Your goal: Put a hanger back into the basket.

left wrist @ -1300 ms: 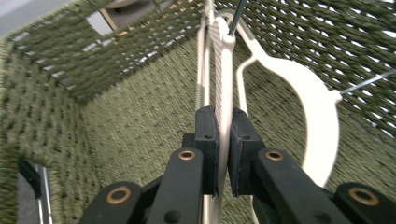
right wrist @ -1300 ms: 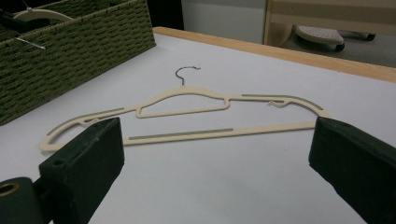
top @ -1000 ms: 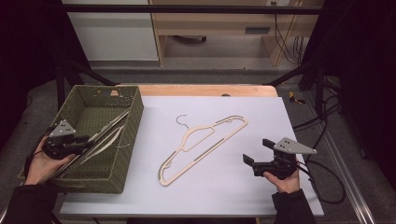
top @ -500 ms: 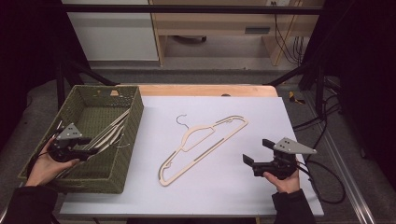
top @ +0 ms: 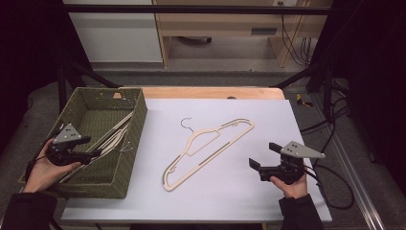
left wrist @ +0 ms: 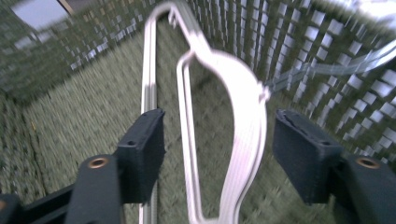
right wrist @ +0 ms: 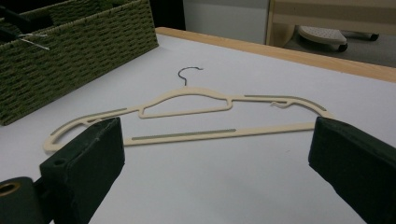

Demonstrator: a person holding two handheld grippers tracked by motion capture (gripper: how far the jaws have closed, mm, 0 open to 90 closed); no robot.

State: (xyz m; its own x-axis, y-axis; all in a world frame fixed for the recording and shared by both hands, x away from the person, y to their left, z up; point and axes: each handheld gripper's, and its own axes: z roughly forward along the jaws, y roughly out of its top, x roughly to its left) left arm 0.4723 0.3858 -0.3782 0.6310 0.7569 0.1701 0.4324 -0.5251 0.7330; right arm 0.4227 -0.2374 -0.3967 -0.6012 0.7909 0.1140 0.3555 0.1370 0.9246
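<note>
A cream hanger [top: 209, 146] with a dark wire hook lies flat on the white table top, and it lies ahead of the jaws in the right gripper view [right wrist: 187, 109]. A few more pale hangers [top: 114, 135] lie slanted in the green woven basket [top: 133, 153]. My left gripper [top: 92, 154] sits low inside the basket. Its jaws have just been opening, and those hangers [left wrist: 245, 116] run between its pads without being pressed. My right gripper [top: 263, 155] rests open on the table to the right of the cream hanger, nothing between its pads [right wrist: 215, 154].
The basket's woven walls [left wrist: 303, 56] stand close around my left gripper. The white table top [top: 230, 191] ends in a wooden strip [top: 210, 92] at the far edge. Cables [top: 330, 187] trail off the right side.
The left gripper's jaws have opened and let go of the hangers, which now lie lower in the basket. The right gripper and the cream hanger have stayed put.
</note>
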